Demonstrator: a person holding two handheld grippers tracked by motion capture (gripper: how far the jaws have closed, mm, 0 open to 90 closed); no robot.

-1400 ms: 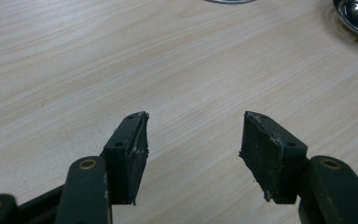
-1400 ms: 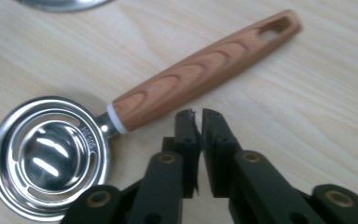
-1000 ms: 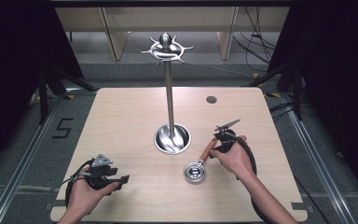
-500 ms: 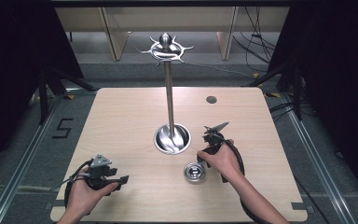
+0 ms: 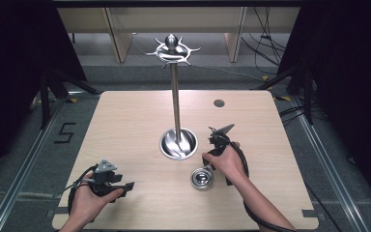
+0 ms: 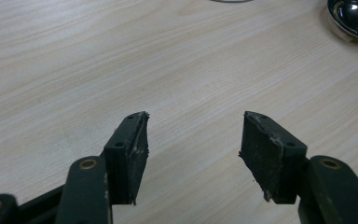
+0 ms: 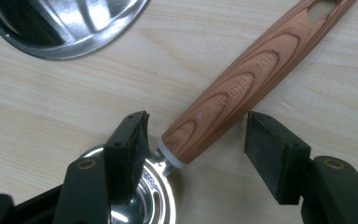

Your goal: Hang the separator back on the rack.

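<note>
- The right gripper [image 7: 196, 135] has its fingers [image 7: 270, 154] wide apart around the ladle's wooden handle [image 7: 251, 79], low over the table [image 5: 125, 125].
- The left gripper [image 6: 193, 144] rests near the table's front, open wide, holding nothing.

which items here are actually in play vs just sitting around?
In play:
- right gripper, jaws open either side of the wooden handle
- ladle with wooden handle and steel bowl, lying on the table
- steel hanging stand, round base beside the ladle

Sitting around:
- left gripper, open over bare table
- dark round spot at the table's far side
</note>
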